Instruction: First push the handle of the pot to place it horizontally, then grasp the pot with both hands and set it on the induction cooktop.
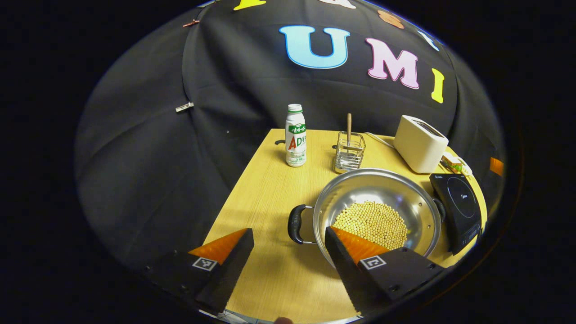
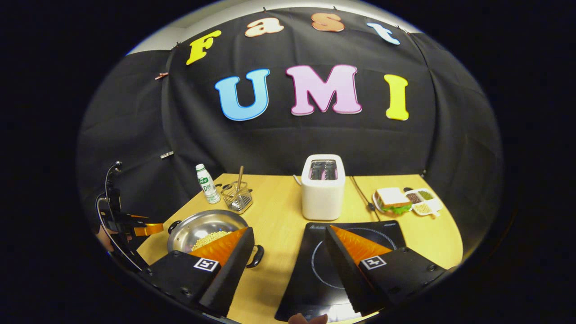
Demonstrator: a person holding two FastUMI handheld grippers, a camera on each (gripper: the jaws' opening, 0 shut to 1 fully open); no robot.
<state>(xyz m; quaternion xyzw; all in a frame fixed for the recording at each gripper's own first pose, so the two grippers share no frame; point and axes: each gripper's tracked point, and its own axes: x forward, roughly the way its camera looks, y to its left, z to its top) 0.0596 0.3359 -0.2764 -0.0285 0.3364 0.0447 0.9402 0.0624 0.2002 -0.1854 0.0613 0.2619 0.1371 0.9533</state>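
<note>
The pot [image 1: 377, 211] stands on the wooden table [image 1: 265, 189], just left of the induction cooktop [image 1: 456, 209] and not on it; it holds a layer of pale round beans [image 1: 371, 222]. Its two black handles lie roughly level in the left gripper view, one [image 1: 294, 223] at the left side, the other against the cooktop's edge; whether that far handle touches the cooktop cannot be told.

Left gripper [image 1: 288, 240]: jaws wide apart, nothing between them; it hovers at the near side of the pot with the left handle in the gap ahead; no contact seen.

Right gripper [image 2: 288, 240]: jaws likewise spread and holding nothing; it sits above the near edge of the cooktop [image 2: 351, 256], the pot [image 2: 207, 229] off to its left.

Behind the pot stand a white bottle [image 1: 295, 135] and a wire basket [image 1: 349, 152] with a wooden-handled utensil upright in it; a toaster [image 2: 322, 186] stands behind the cooktop; a tray with a sandwich [image 2: 391, 199] lies at the far right.
</note>
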